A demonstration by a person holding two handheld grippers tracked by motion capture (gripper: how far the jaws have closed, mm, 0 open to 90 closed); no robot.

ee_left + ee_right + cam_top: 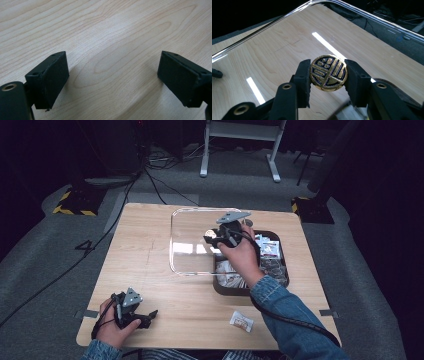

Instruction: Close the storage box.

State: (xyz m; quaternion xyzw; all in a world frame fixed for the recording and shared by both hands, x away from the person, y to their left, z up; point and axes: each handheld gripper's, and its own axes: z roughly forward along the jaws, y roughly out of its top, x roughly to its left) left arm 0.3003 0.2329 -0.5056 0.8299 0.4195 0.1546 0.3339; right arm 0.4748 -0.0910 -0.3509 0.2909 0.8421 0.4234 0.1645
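Right gripper [328, 75] pinching a round gold-and-black knob [328, 72] on a clear lid [192, 242], lid lifted over the dark packet tray [282, 250] near the tabletop's [150, 270] far-right corner, left gripper [112, 77] spread wide, resting by the near-left corner, loose packet [241, 321] at the near edge

The place reads as a lab or recording studio rather than a home. A small wooden table [150, 270] stands alone on grey carpet [45, 265] in a dark room. Beyond the right gripper [212, 237], black cables [160, 190] trail across the floor, a white metal stand [240, 145] rises, and 2 yellow-and-black hazard-striped bases [75, 202] sit near the table's far corners.
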